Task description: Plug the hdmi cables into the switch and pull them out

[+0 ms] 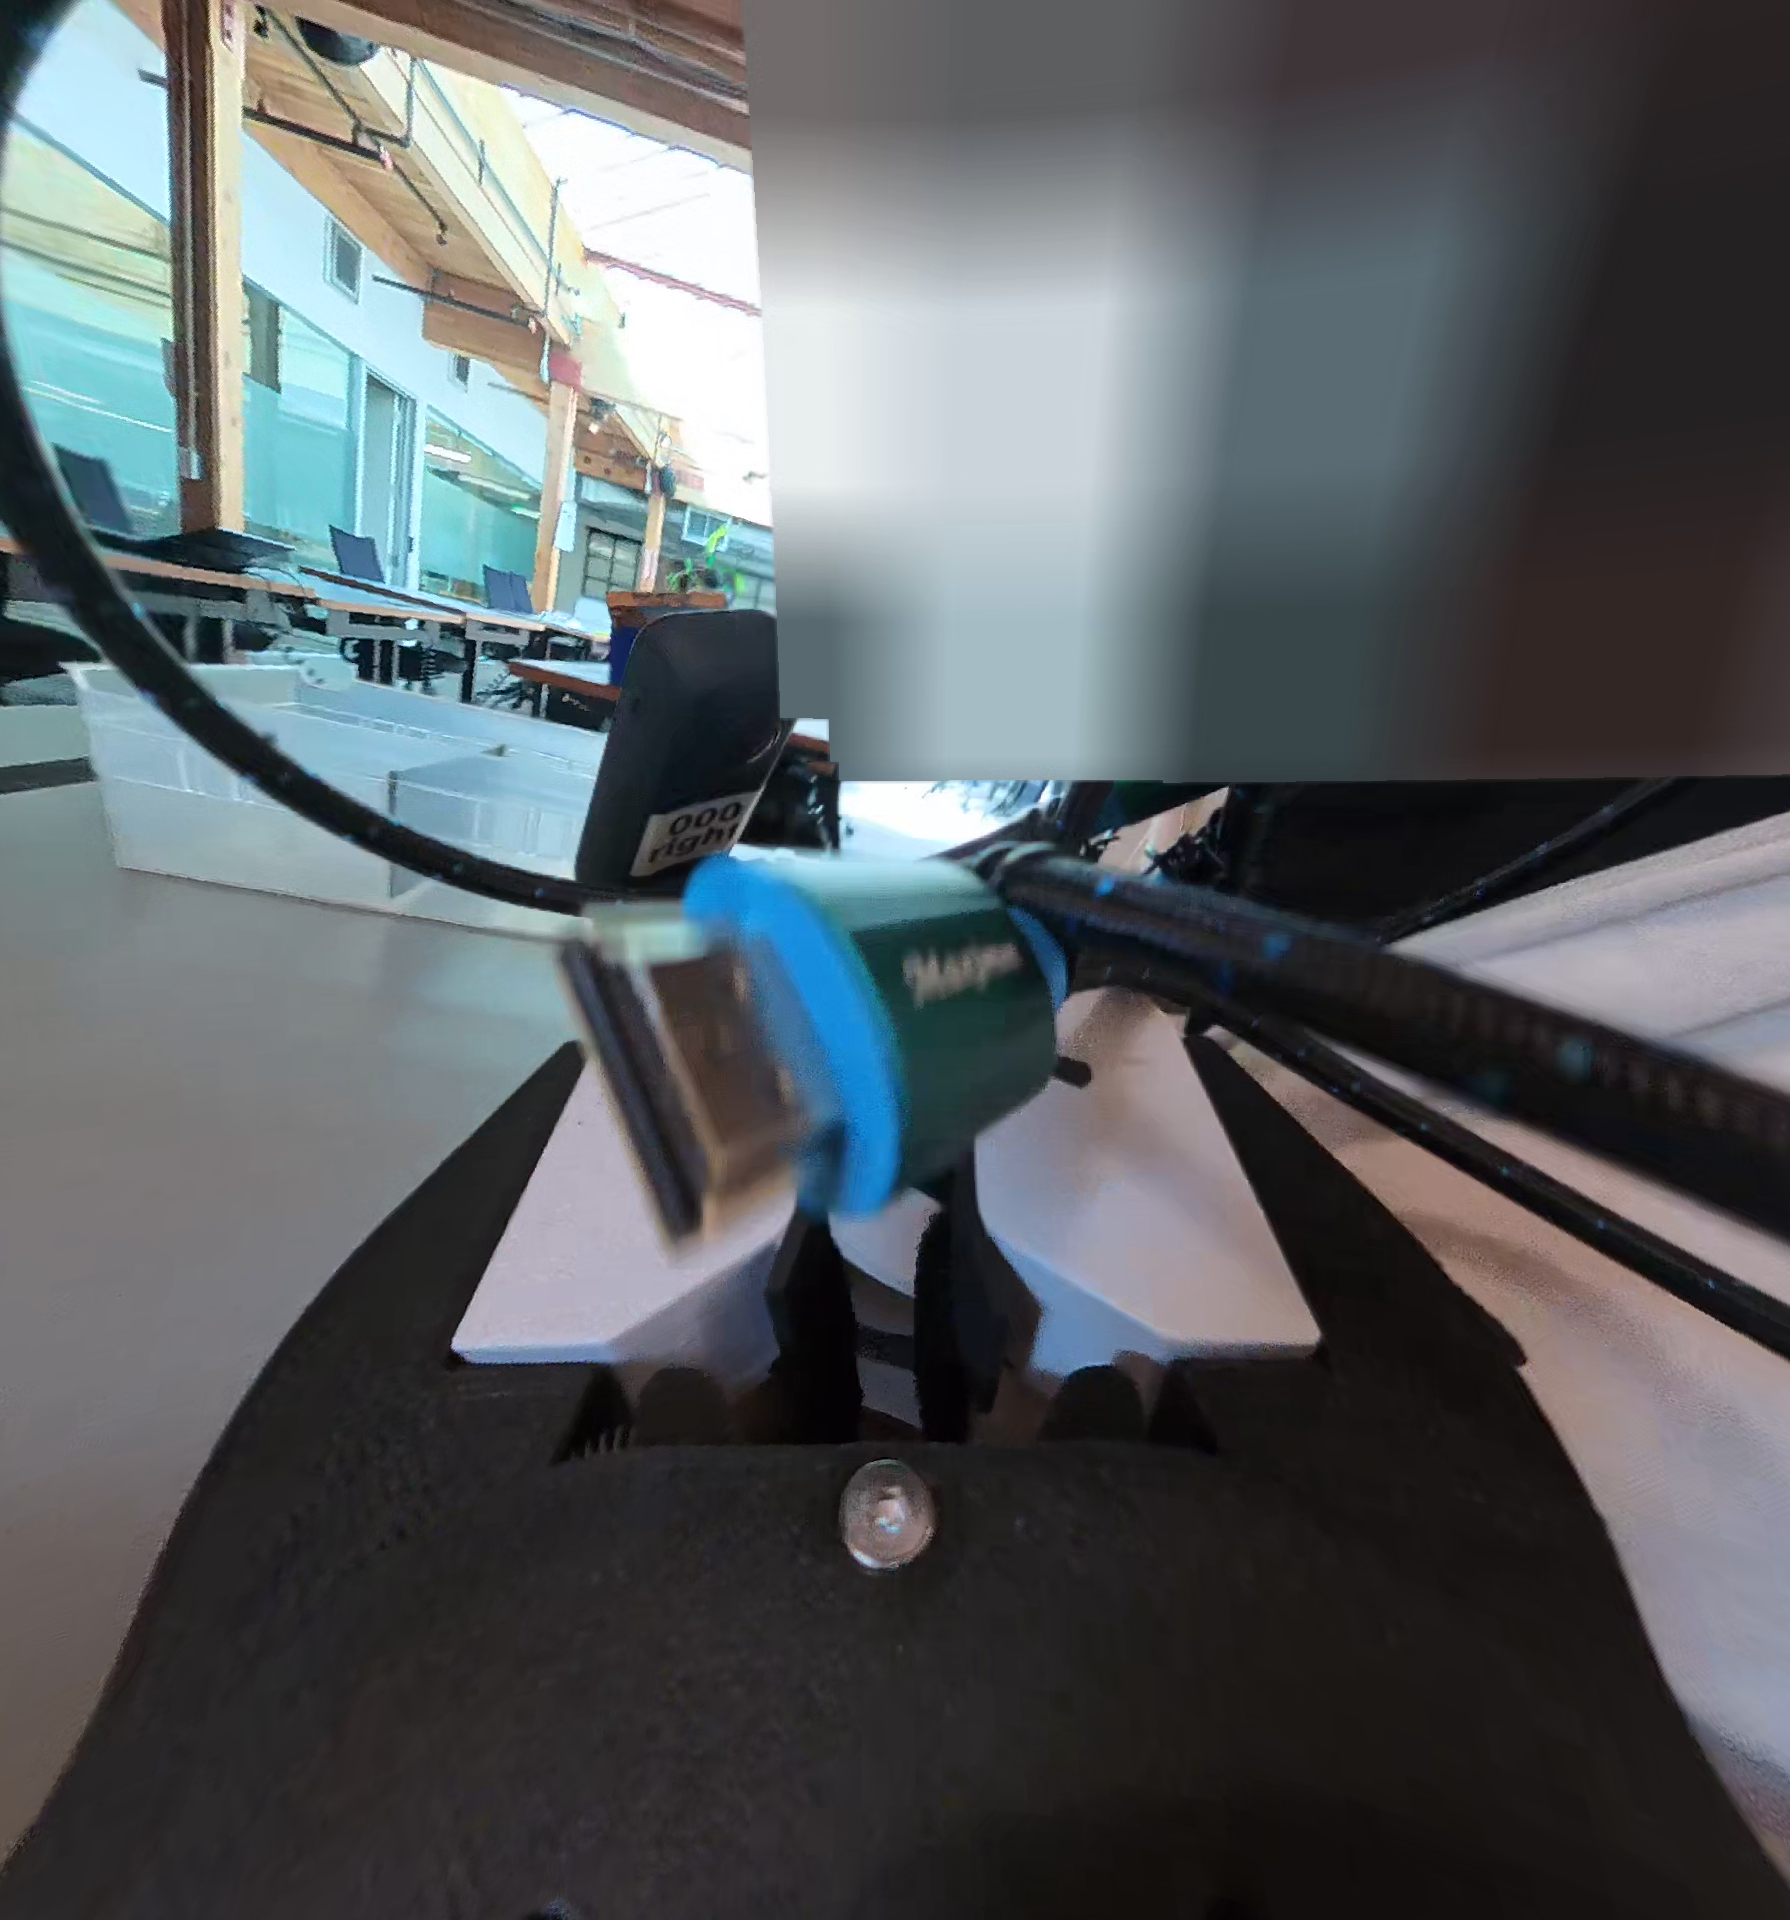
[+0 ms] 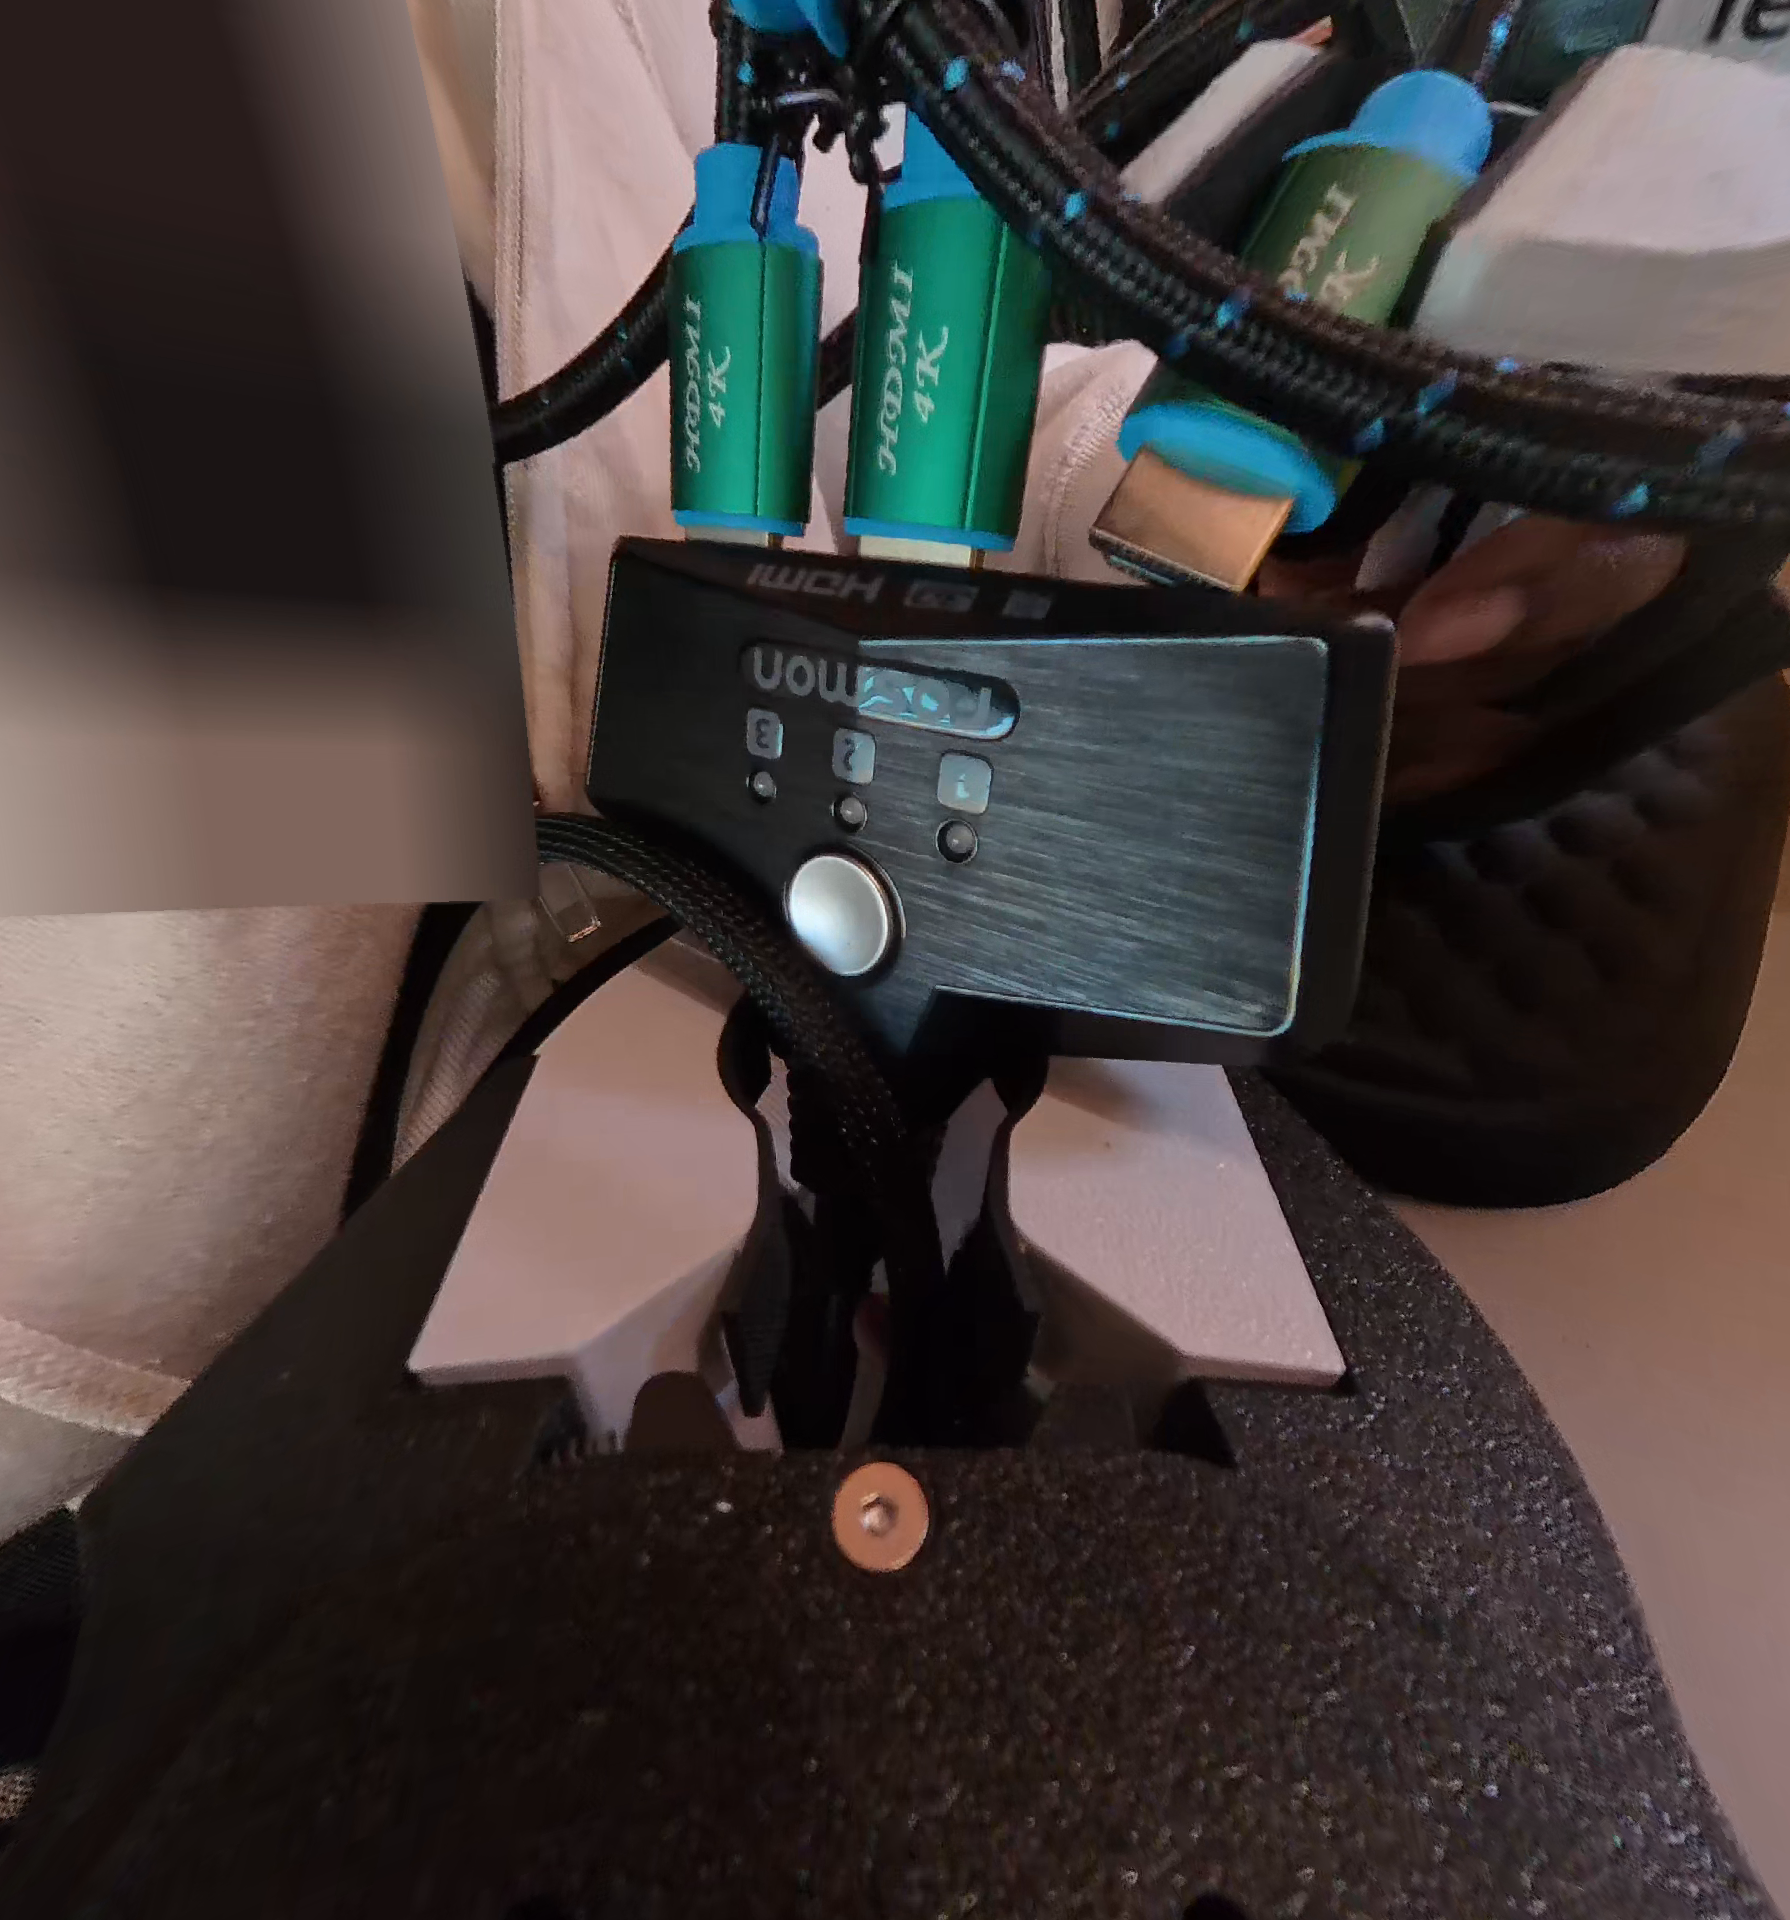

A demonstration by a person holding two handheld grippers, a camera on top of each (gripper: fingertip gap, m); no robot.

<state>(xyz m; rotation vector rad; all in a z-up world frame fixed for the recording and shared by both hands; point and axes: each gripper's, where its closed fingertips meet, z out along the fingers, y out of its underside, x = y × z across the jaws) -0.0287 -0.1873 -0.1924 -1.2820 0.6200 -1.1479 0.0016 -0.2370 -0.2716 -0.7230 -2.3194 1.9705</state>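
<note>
Holding free plug [image 1: 932, 1039] in left gripper [image 1: 886, 1236] | switch [image 2: 974, 810] in right gripper [image 2: 875, 1132]

Two close wrist views, shared plug [image 1: 870, 1039]

an open-plan office. rows of desks [image 1: 382, 608] with dark chairs [image 1: 356, 554] run back beside glass partitions [image 1: 288, 436]. timber posts [image 1: 207, 260] and beams hold a high, bright ceiling, with a potted plant [image 1: 699, 566] farther off.

Black switch [image 2: 984, 821], two green plugs [image 2: 745, 395] inserted, third plug [image 2: 1275, 416] loose beside
</note>
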